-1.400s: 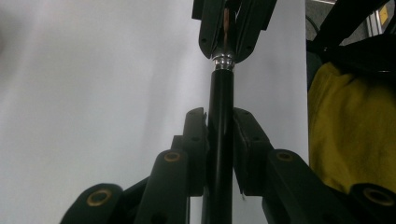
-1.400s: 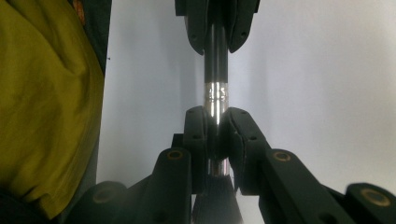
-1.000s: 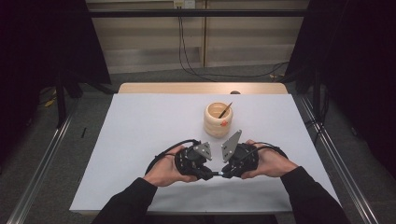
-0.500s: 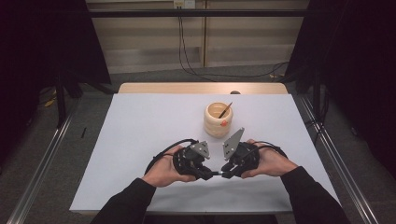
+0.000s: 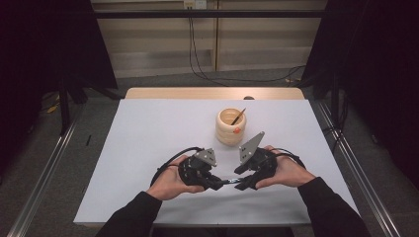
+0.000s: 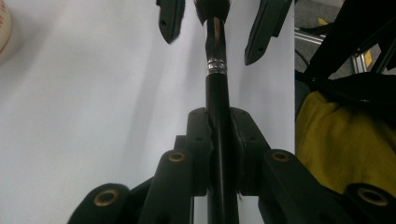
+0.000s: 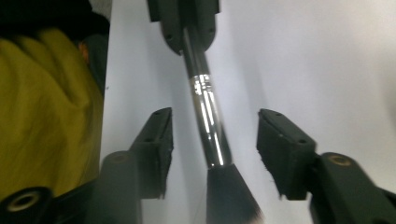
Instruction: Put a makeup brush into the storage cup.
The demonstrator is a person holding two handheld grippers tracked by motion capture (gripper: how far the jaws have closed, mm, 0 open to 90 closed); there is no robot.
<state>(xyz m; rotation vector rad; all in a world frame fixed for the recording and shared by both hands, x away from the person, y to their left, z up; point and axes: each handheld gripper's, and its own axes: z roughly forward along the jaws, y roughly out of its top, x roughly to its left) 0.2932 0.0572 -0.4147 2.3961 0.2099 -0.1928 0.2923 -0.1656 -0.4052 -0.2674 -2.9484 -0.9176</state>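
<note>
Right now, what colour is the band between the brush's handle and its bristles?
Shiny silver: the band sits on the black-handled brush, clearest in the right gripper view.

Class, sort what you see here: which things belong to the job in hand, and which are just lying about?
In use:
- makeup brush
- left gripper, shut on its handle
- right gripper, jaws just opened around it

Lying about:
- wooden cup
- stick in it

right gripper (image 7: 215,154) jaws just been opening, stand apart either side of makeup brush (image 7: 208,126), pads clear of it. brush bristles low in frame, shiny ferrule mid, black handle clamped by left gripper (image 7: 189,28) at top. white table (image 7: 317,60) beneath. yellow cloth (image 7: 42,107) at left.
</note>
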